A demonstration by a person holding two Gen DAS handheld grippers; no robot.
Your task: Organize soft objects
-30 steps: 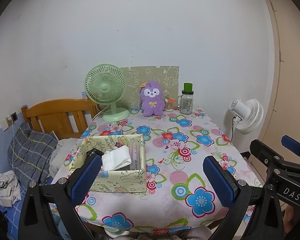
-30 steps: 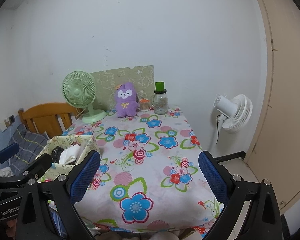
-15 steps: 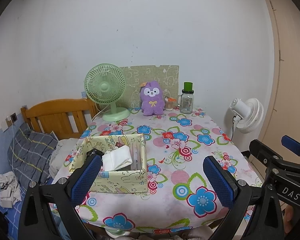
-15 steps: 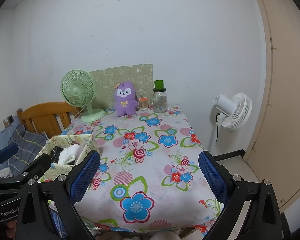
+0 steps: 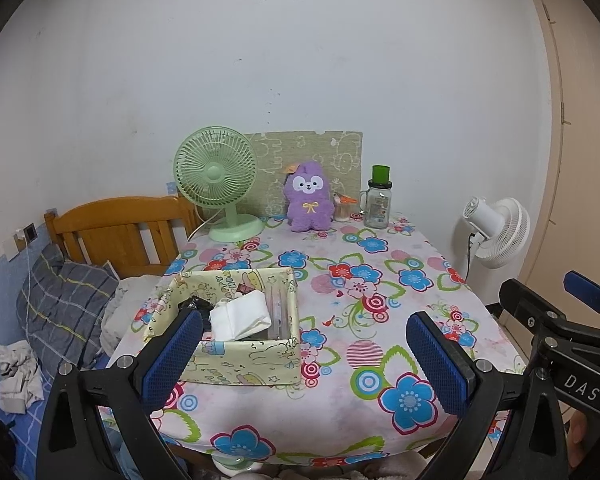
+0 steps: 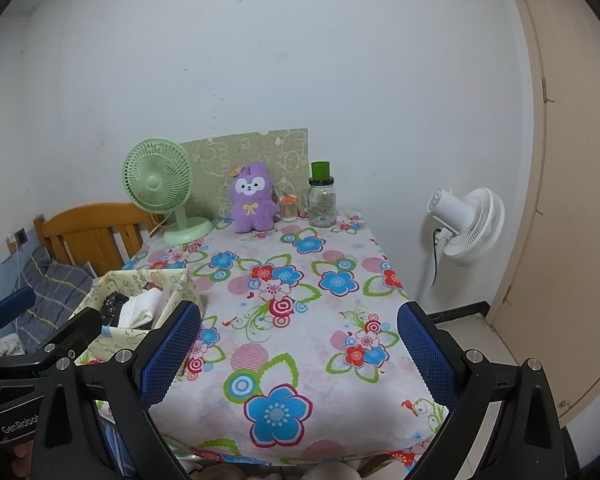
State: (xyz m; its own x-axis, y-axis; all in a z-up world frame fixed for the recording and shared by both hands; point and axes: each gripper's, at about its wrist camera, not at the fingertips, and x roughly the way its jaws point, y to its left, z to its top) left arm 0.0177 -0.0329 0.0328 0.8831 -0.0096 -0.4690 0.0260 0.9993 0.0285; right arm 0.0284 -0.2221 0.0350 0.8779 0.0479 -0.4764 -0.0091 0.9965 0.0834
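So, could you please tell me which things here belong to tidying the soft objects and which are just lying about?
Job: purple plush toy, white cloth, fabric storage box.
Lying about: green desk fan, glass jar, white floor fan, small orange-lidded pot.

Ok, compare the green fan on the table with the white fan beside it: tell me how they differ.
The green fan stands on the flowered tablecloth, at the back by the wall; the white fan stands off the table, to its right. The green fan's grille faces the camera; the white fan's grille faces away to the right, showing its motor housing. The green fan has a round base in view; the white fan's base is hidden. Both have round cage grilles.
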